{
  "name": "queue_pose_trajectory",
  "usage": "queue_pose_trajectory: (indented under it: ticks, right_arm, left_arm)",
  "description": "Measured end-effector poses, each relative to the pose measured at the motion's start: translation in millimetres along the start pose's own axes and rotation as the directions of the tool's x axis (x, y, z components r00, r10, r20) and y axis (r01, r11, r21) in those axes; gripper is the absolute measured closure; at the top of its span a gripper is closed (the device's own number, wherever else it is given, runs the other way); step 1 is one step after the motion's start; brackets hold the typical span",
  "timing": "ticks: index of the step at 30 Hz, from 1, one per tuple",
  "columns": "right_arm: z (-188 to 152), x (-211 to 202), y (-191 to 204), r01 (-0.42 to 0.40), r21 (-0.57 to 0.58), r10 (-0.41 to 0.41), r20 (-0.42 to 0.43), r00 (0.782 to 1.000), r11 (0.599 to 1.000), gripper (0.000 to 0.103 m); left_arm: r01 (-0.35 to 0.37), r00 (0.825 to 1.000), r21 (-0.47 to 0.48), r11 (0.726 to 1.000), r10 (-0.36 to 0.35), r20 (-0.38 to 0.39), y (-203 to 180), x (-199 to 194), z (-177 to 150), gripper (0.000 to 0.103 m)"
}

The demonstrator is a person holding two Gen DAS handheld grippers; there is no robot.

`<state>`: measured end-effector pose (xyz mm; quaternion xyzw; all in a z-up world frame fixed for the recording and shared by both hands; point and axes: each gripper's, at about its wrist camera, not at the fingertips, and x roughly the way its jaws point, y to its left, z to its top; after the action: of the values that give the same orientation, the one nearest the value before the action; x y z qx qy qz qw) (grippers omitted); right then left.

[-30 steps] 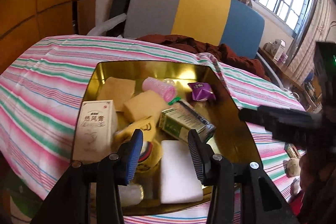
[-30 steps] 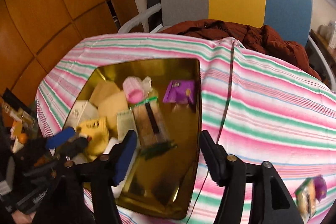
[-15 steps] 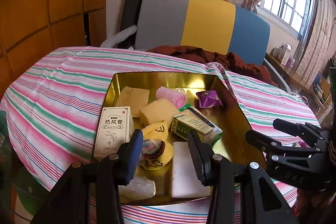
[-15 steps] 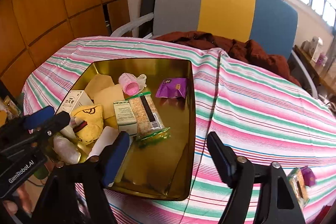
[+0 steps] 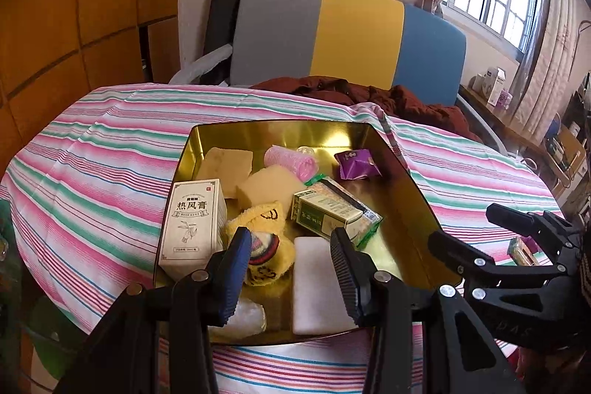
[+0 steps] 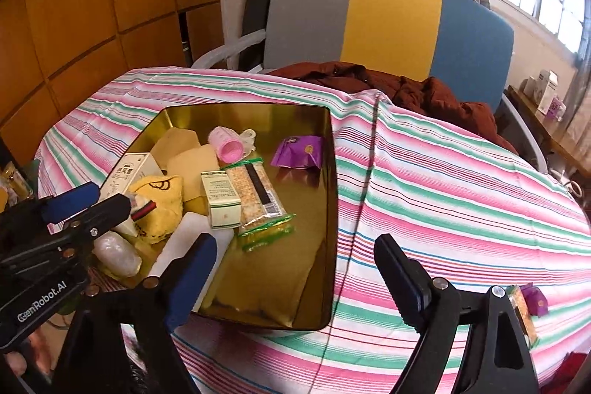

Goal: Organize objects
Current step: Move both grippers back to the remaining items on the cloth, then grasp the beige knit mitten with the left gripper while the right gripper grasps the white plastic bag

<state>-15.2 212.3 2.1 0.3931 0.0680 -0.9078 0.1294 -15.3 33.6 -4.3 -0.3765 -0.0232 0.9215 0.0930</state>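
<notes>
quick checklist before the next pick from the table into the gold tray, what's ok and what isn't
1. Left gripper open and empty: ok.
2. Right gripper open and empty: ok, its fingers stand wide apart.
3. Free space in the gold tray: ok, its right side is bare; the left side is crowded with the white box, yellow cloth and green box.
4. Things left outside the tray: not ok, a cracker pack and purple packet lie on the striped cloth at the right.
5. Clear grip on those two: cannot tell, the right gripper's arm partly hides them.
</notes>
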Motion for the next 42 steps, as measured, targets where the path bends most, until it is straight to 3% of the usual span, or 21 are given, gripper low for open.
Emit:
queue_pose_trajectory:
  ticks: [4,15,23,28,34,38,42]
  right_arm:
    - [0.4,-1.8,-7.0,0.018,0.016,-0.018,0.007,1.0,1.0,0.009]
    - [-11.6,-2.6,-34.9,0.032,0.056,-0.031,-0.019,0.999,0.998,0.009]
    - [-25.2,-5.5,-99.9,0.105,0.144,-0.093,-0.09,0.992,0.984,0.008]
    - [-34.5,-17.4,-161.0,0.166,0.229,-0.138,-0.132,0.982,0.959,0.008]
    - [-50.6,-38.0,-241.0,0.286,0.36,-0.235,-0.178,0.955,0.888,0.007]
    - [-66.2,-45.3,-291.6,0.334,0.479,-0.267,-0.204,0.942,0.812,0.006]
    - [-90.6,-43.5,-331.9,0.238,0.665,-0.147,-0.191,0.97,0.708,0.003]
  left_arm:
    - [0.013,1.0,-0.005,1.0,-0.013,0.009,0.2,-1.7,-0.6,0.058]
    - [0.026,1.0,0.012,1.0,-0.026,0.012,-6.6,0.1,-2.1,0.058]
    - [0.086,0.996,0.078,0.993,-0.086,0.006,-24.0,1.5,-2.0,0.058]
    - [0.166,0.986,0.154,0.974,-0.164,-0.027,-45.8,3.8,-1.8,0.058]
    - [0.294,0.956,0.272,0.916,-0.284,-0.077,-90.8,4.3,-4.7,0.058]
    - [0.392,0.92,0.366,0.844,-0.371,-0.129,-131.0,6.3,-9.4,0.058]
    - [0.488,0.872,0.442,0.753,-0.445,-0.205,-172.7,11.8,-17.9,0.053]
